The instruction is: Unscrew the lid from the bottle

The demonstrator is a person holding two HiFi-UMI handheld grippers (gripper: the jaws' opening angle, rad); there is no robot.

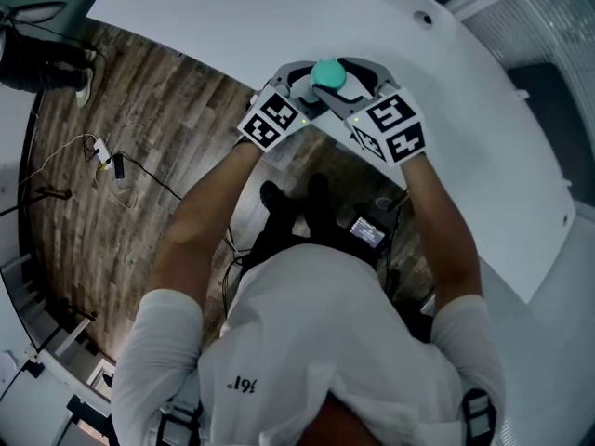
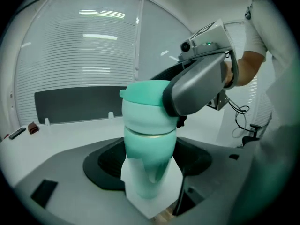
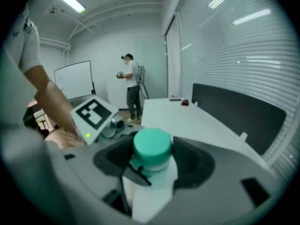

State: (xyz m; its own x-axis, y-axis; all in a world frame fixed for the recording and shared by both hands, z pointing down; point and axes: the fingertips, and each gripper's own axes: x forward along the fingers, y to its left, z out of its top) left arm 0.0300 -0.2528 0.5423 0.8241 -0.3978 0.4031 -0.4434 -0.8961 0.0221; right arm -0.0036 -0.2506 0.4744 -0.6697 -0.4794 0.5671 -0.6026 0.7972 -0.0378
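Note:
A teal bottle point(image 2: 151, 165) stands upright between the white pads of my left gripper point(image 2: 150, 191), which is shut on its lower body. Its teal lid point(image 3: 152, 146) sits between the dark jaws of my right gripper point(image 3: 153, 165), which is shut on it. In the left gripper view the right gripper's grey jaw wraps the side of the lid point(image 2: 143, 102). From the head view both grippers meet over the table's near edge, left gripper point(image 1: 302, 89) and right gripper point(image 1: 361, 80) on either side of the lid point(image 1: 328, 73). The bottle's base is hidden.
The white table point(image 1: 483, 110) stretches away behind the grippers, with small items point(image 3: 180, 100) at its far end. Wooden floor point(image 1: 139, 137) with cables point(image 1: 102, 161) lies to the left. A person point(image 3: 131, 86) stands far off near a whiteboard point(image 3: 72, 80).

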